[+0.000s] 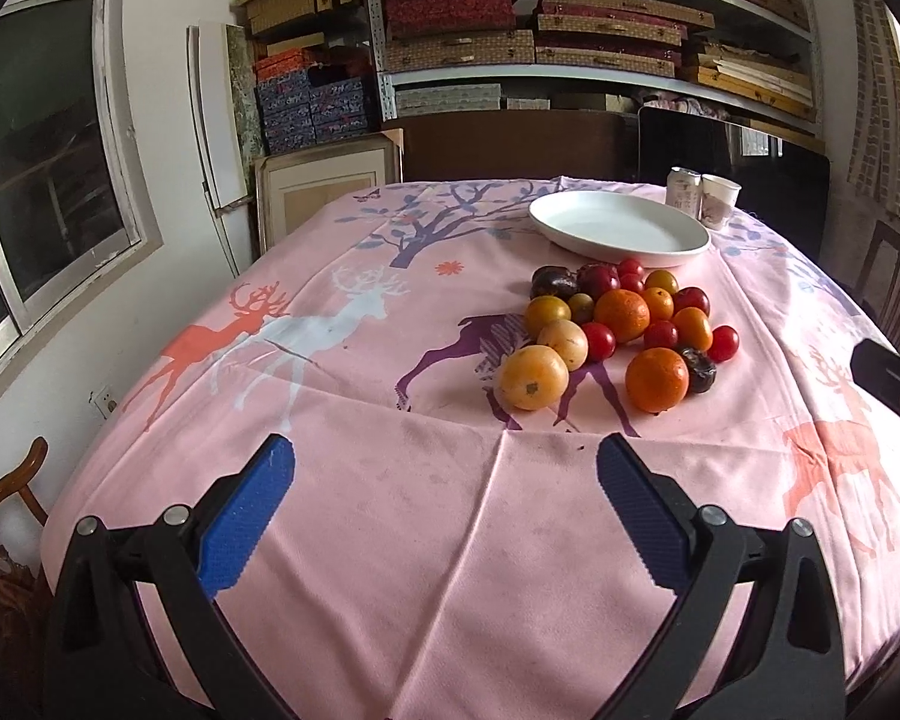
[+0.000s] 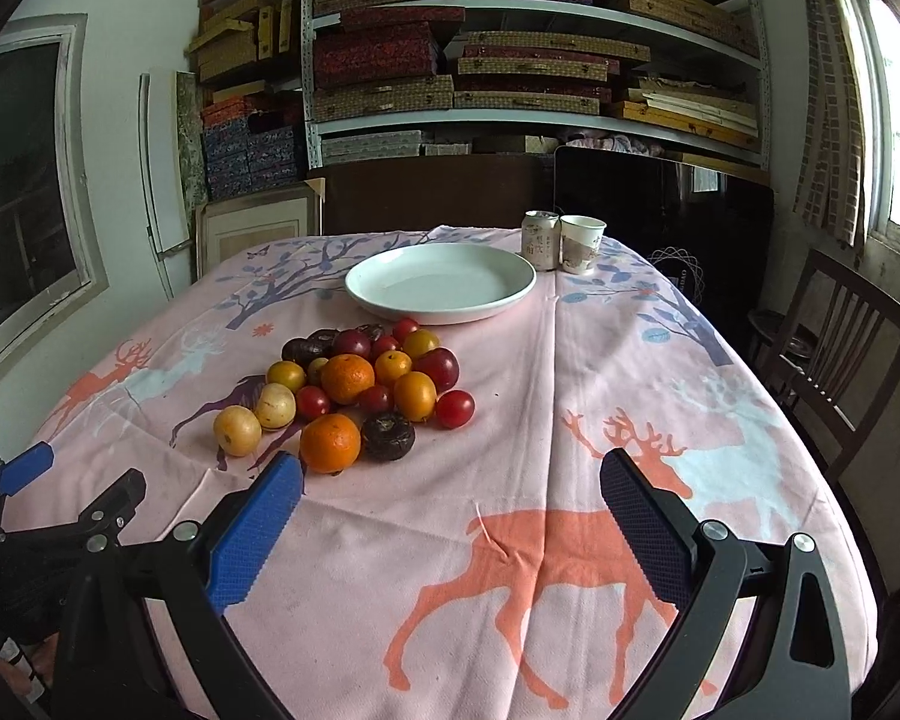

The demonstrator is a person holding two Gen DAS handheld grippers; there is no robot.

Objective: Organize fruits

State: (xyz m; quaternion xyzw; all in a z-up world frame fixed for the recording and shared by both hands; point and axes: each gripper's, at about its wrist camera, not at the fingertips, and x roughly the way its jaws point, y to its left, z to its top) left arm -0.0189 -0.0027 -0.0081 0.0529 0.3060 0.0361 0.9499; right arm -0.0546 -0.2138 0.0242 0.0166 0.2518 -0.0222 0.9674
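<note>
The pink tablecloth (image 2: 510, 420) spreads under both tongs. Beyond them sits a white plate (image 2: 441, 282), nothing in it. The fruit pile (image 1: 618, 330) lies between plate and left gripper (image 1: 444, 480), forward-left of right gripper (image 2: 450, 492). Both jaws gape, holding nothing. Can (image 2: 540, 239) and paper cup (image 2: 581, 243) stand behind.

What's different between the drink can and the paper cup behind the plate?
The can is metal with a closed top, while the paper cup is open-mouthed and flares upward. The can stands left of the cup. Both are pale, upright and side by side behind the white plate.
</note>
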